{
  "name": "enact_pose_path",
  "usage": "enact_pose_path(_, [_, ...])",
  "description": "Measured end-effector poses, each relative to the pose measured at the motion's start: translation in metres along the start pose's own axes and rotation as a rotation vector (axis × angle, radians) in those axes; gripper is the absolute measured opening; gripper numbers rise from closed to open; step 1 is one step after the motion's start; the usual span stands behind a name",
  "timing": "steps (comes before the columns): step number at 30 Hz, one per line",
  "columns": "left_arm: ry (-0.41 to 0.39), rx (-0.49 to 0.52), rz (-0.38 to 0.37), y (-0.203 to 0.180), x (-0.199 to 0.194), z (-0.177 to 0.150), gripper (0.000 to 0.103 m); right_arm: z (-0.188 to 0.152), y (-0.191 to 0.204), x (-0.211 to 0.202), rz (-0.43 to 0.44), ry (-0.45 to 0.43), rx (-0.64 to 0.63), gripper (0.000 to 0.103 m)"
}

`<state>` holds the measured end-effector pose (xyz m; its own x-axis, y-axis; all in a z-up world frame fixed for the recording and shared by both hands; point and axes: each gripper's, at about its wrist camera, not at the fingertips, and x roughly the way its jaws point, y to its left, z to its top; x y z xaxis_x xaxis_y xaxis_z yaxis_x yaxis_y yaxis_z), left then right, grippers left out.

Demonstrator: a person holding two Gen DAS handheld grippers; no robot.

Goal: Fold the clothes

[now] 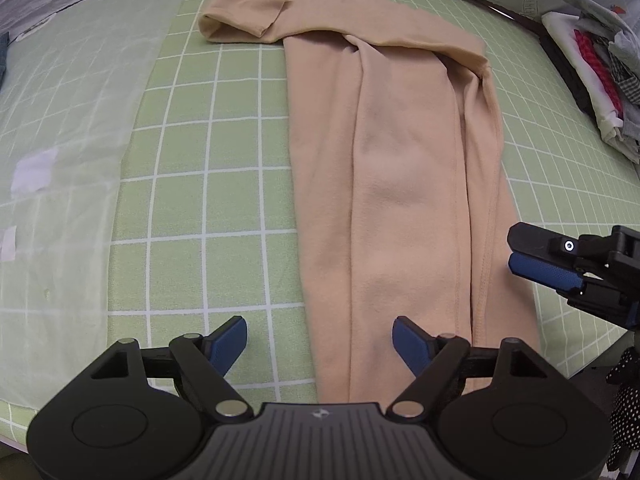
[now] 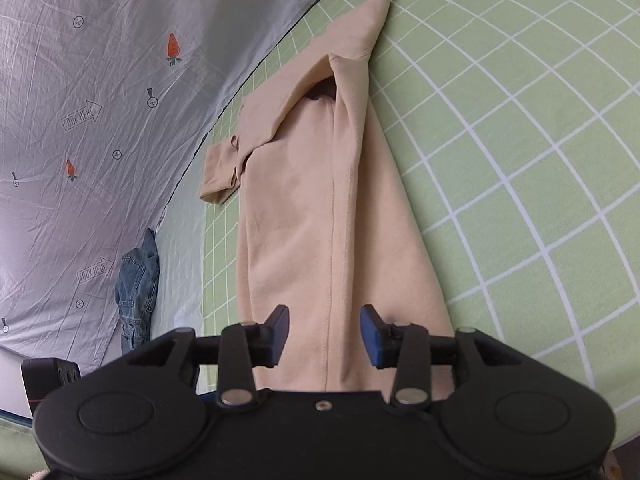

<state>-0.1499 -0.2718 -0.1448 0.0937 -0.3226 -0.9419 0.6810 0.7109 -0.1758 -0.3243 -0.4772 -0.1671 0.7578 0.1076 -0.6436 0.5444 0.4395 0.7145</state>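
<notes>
A beige garment (image 1: 400, 184), folded lengthwise into a long strip, lies flat on a green sheet with a white grid (image 1: 208, 152), one sleeve (image 1: 244, 12) laid sideways across its far end. The left tongs (image 1: 320, 344) hover above the strip's near end, their blue pads (image 1: 228, 344) spread wide and holding nothing. The right tongs (image 2: 324, 332) sit over the near hem on the garment's right-hand side, also spread, with a stitched seam (image 2: 332, 240) running between the pads; whether the pads touch the cloth cannot be told. In the left wrist view the right tongs (image 1: 540, 264) appear just beside the garment's right edge. A stack of folded clothes (image 1: 600, 72) rests at the far right, and a piece of denim (image 2: 136, 292) lies on a grey printed sheet (image 2: 100, 100).
</notes>
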Motion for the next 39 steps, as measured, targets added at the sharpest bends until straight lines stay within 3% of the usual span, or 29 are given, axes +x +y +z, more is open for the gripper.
enact_pose_path(10, [-0.063,-0.093,0.022,0.024,-0.004,0.048,0.081,0.051,0.0,0.007,-0.061,-0.098,-0.009,0.046])
enact_pose_path(16, [-0.114,-0.159,0.058,0.05,0.0,0.097,0.081,0.093,0.02,0.018,-0.185,-0.206,-0.173,0.046])
enact_pose_path(22, [-0.167,-0.19,0.082,0.073,0.013,0.156,0.081,0.157,0.035,0.05,-0.267,-0.267,-0.297,0.045])
enact_pose_path(27, [-0.205,-0.196,0.096,0.087,0.029,0.206,0.081,0.199,0.045,0.099,-0.333,-0.216,-0.37,0.045])
enact_pose_path(32, [-0.207,-0.182,0.092,0.097,0.049,0.233,0.081,0.21,0.05,0.139,-0.387,-0.161,-0.476,0.045])
enact_pose_path(35, [-0.204,-0.18,0.067,0.101,0.058,0.241,0.08,0.207,0.059,0.151,-0.394,-0.133,-0.589,0.021])
enact_pose_path(36, [-0.202,-0.176,0.06,0.101,0.061,0.242,0.078,0.204,0.062,0.154,-0.402,-0.125,-0.629,0.006])
enact_pose_path(39, [-0.211,-0.151,0.087,0.095,0.066,0.241,0.064,0.2,0.068,0.159,-0.432,-0.107,-0.707,0.002])
